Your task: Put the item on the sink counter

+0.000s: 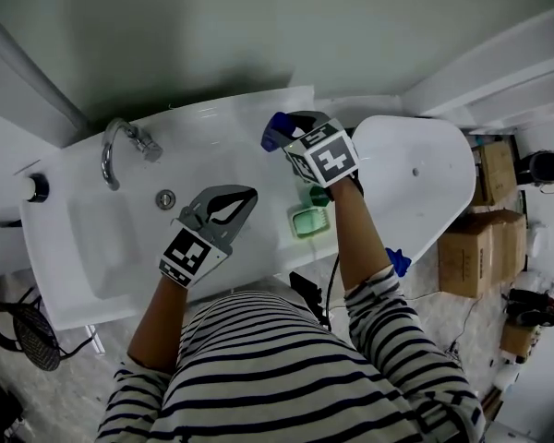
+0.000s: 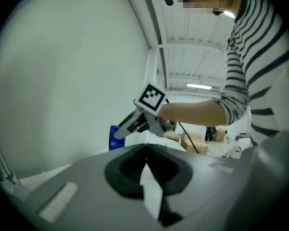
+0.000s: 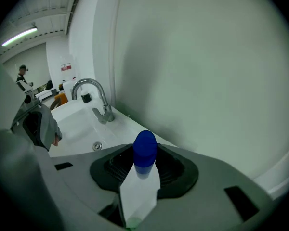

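A white bottle with a blue cap (image 3: 145,147) sits between the jaws of my right gripper (image 3: 145,163), which is shut on it. In the head view the blue cap (image 1: 274,133) shows at the tips of the right gripper (image 1: 286,135), above the back right part of the white sink counter (image 1: 223,124), close to the wall. My left gripper (image 1: 243,196) hovers over the basin's right side with its jaws shut and nothing in them. In the left gripper view the shut left gripper (image 2: 146,151) faces the right gripper (image 2: 135,121) and the blue item (image 2: 116,138).
A chrome faucet (image 1: 120,146) and a drain (image 1: 166,198) lie in the basin at left. A green soap dish (image 1: 309,220) rests at the counter's front right. A white oval lid (image 1: 415,178) adjoins the counter on the right, with cardboard boxes (image 1: 475,247) beyond.
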Demonstrator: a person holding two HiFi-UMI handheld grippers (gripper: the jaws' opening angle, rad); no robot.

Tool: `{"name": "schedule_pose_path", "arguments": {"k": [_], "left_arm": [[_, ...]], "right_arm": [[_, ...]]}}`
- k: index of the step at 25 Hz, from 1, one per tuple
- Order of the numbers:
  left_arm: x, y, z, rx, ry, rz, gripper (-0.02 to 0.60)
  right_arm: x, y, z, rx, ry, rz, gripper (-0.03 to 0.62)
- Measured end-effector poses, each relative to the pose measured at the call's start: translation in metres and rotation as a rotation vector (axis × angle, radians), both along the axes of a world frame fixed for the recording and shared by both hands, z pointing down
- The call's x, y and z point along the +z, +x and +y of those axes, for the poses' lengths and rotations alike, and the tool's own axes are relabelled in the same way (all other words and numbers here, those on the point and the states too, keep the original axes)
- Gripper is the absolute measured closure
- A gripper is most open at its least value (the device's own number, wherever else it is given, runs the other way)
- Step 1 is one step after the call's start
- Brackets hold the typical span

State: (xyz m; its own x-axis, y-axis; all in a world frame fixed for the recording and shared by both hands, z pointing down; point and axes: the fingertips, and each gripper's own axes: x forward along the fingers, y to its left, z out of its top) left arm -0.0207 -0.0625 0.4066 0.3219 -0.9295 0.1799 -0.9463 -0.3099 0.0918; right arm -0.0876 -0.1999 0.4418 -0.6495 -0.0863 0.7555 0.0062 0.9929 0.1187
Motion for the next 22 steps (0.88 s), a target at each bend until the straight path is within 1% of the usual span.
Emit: {"name": "schedule_pose_path", "arguments": {"k": [4, 7, 10, 16, 22], "left_arm": [[0.001, -0.009, 0.009, -0.017, -0.004, -0.001, 0.574], [0.000, -0.015, 0.012, -0.027, -0.002, -0.002, 0.574], [0.001, -0.019, 0.014, -0.035, -0.005, -0.005, 0.574], [0.004, -0.028, 0.004, -0.044, -0.009, -0.023, 0.574], [0.003, -0.030, -0.008, -0.029, -0.008, -0.047, 0.574]], "right_arm": [[-0.001, -0.029, 0.008, -0.133, 0.006, 0.009, 0.457], [0.002, -0.047, 0.014, -0.236, -0.011, 0.017, 0.457], [0.006, -0.062, 0.016, -0.311, -0.030, 0.017, 0.457], [0.020, -0.084, 0.013, -0.384, -0.020, 0.006, 0.457], [0.037, -0.100, 0.010, -0.443, -0.015, -0.009, 0.457]]}}
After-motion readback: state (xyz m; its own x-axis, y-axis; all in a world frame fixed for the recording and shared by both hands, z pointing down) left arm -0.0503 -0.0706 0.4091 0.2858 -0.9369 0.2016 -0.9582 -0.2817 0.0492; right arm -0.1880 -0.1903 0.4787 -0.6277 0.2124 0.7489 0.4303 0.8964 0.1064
